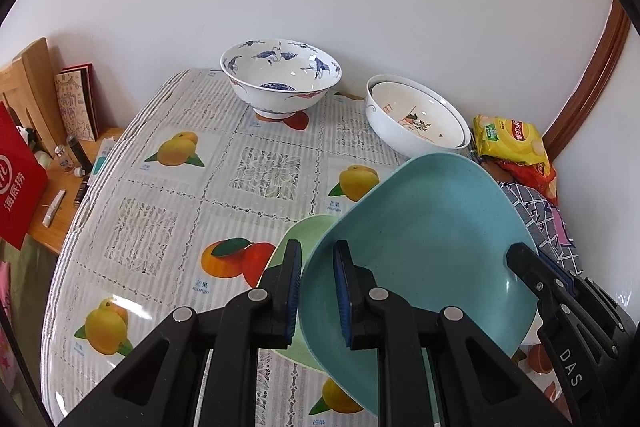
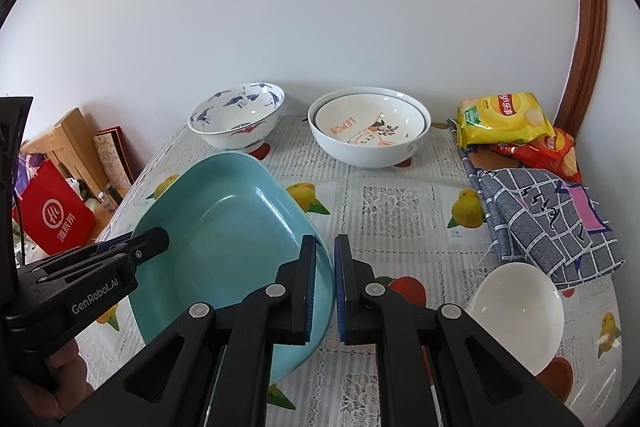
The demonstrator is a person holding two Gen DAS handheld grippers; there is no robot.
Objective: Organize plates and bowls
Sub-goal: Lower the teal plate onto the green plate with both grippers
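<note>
1 bowl (image 2: 370,131) lettered "LEMON"

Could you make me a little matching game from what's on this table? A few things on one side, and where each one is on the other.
Things:
1. teal plate
2. lemon bowl
3. crane bowl
4. chip bags

Places or states:
a. nested inside a larger white bowl
b. far right, beside the checked cloth
c. held tilted over the table by both grippers
d. alone at the back left, near the wall

Pairs: 1-c, 2-a, 3-d, 4-b
</note>
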